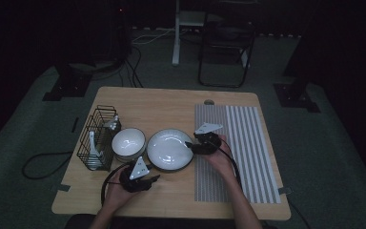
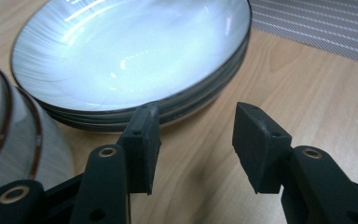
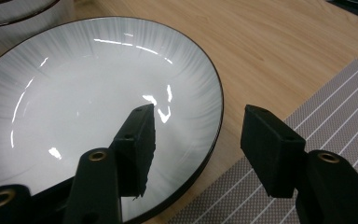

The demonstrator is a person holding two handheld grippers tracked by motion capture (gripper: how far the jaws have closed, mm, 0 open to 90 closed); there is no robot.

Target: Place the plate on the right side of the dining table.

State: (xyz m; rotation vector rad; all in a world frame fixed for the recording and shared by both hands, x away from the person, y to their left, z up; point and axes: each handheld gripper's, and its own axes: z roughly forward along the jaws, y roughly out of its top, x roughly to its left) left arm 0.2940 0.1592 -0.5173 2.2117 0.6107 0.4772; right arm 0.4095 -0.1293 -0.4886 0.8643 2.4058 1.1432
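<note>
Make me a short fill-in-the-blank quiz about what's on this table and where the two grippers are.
1. The right gripper has one jaw over the plate and the other outside its ____.
2. The wire basket stands at the table's ____ side in the high view.
3. Between the basket and the plate sits a white ____.
4. The left gripper has ____ between its open jaws.

Missing words: rim; left; bowl; nothing

From my remote station: on the table [image 1: 171, 102] a wire basket [image 1: 96, 138] stands far left, a stack of bowls [image 1: 128, 143] beside it, then stacked plates [image 1: 169, 149] (edge just meeting the placemat [image 1: 238, 152] at right).
</note>
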